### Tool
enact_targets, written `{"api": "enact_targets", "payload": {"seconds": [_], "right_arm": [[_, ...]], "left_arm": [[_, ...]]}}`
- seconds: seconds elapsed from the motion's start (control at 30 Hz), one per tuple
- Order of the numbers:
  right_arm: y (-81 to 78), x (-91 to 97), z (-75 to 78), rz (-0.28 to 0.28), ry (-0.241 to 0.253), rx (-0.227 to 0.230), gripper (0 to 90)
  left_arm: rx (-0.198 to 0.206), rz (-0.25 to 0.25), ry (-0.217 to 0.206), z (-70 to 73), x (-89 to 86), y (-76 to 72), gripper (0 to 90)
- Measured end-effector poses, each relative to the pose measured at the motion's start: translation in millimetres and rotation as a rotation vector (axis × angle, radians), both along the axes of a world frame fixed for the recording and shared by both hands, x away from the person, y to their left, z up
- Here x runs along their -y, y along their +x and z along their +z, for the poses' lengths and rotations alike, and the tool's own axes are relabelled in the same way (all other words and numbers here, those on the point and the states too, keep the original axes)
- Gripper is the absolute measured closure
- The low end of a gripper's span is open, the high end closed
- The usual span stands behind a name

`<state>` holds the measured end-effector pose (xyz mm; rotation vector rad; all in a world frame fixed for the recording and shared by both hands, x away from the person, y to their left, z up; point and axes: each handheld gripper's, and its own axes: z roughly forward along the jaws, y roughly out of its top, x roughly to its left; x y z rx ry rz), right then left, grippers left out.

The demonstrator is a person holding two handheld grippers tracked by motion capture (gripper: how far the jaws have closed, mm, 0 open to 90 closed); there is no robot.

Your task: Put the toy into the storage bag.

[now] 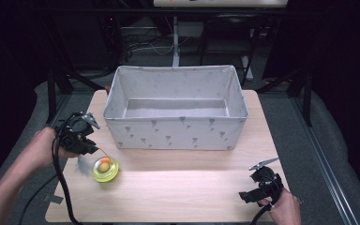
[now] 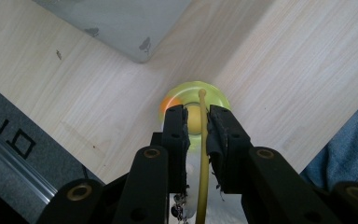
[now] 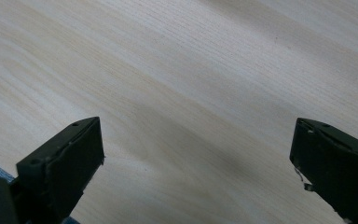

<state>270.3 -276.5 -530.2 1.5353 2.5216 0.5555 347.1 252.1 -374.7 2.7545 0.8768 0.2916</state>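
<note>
At the near left, the left claw [image 2: 196,122] pinches a thin yellow stick [image 2: 202,154] standing over a yellow-green disc toy [image 1: 105,168] on the worktop [image 1: 187,187]. The right claw [image 3: 198,163] rests spread wide at the near right. A grey fabric bin [image 1: 176,133] sits just beyond.

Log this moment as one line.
left gripper: shut on yellow stick of round toy | right gripper: open, over bare table | fabric bin: empty
</note>
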Motion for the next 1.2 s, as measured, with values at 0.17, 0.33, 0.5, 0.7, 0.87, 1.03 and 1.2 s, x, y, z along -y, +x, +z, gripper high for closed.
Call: {"api": "enact_targets", "payload": {"seconds": [0.17,0.33,0.5,0.7,0.87,1.03,1.2], "right_arm": [[0.4,0.3,0.4,0.006,-0.005,-0.007,3.0],[0.6,0.6,0.1,0.006,-0.005,-0.010,3.0],[0.2,0.3,0.2,0.001,-0.007,-0.003,3.5],[0.3,0.6,0.4,0.007,-0.011,-0.010,3.7],[0.4,0.7,-0.1,0.001,-0.008,-0.007,3.7],[0.3,0.6,0.0,0.001,-0.009,-0.007,3.8],[0.6,1.3,-0.3,-0.002,-0.016,-0.010,3.9]], "left_arm": [[0.002,0.006,-0.009,-0.2,-0.9,0.1,79.8],[0.013,0.006,-0.017,0.1,-2.1,0.4,82.5],[0.014,0.001,-0.012,0.7,-1.4,-0.1,87.0],[0.008,-0.001,0.006,2.3,0.0,0.3,87.5],[0.003,-0.010,0.023,3.9,2.2,-0.2,87.6],[-0.006,-0.018,0.032,5.6,3.4,0.2,87.6],[-0.010,-0.019,0.037,7.3,4.0,0.4,87.7]]}}
